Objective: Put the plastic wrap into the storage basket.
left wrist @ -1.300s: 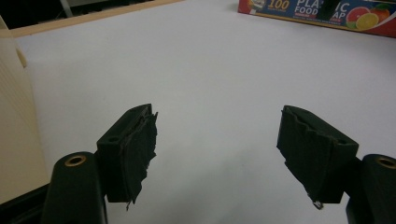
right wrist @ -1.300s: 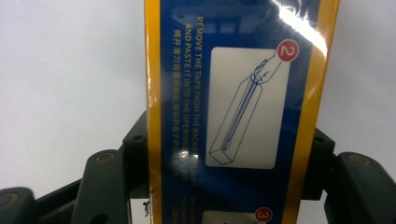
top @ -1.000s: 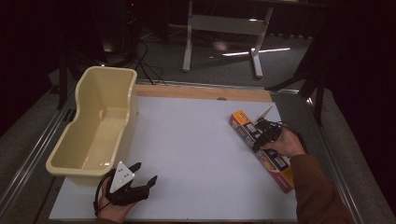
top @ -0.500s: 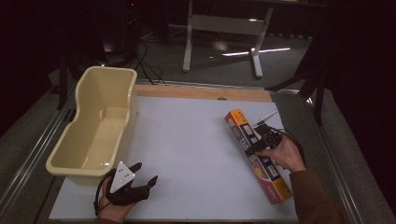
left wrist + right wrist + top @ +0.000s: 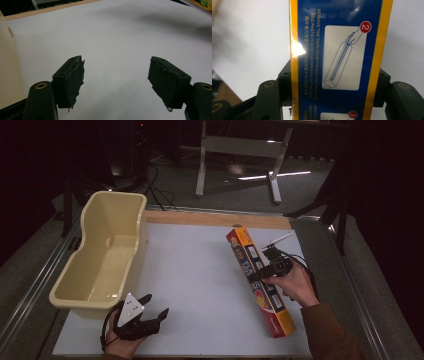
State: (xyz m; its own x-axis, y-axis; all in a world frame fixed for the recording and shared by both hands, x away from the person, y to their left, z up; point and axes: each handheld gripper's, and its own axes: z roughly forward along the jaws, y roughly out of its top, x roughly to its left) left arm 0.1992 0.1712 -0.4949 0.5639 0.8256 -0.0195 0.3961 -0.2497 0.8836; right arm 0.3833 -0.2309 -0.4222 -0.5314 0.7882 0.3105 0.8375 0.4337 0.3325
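At the desk's [image 5: 200,270] near edge, the left claw [image 5: 142,322] rests released, jaws spread over bare white surface. Farther right, the right claw [image 5: 267,270] clamps a long blue-and-yellow box [image 5: 257,280] across its narrow width, far end tilted up off the desk. Beyond, at far left, stands a cream tub [image 5: 85,285]. Gripped mid-length, the box likely travels best kept level, moved slowly.

Glossy printed box [image 5: 337,50] – matt white table [image 5: 195,270]; smooth cream plastic tub [image 5: 100,265], wooden edge strip [image 5: 210,218].
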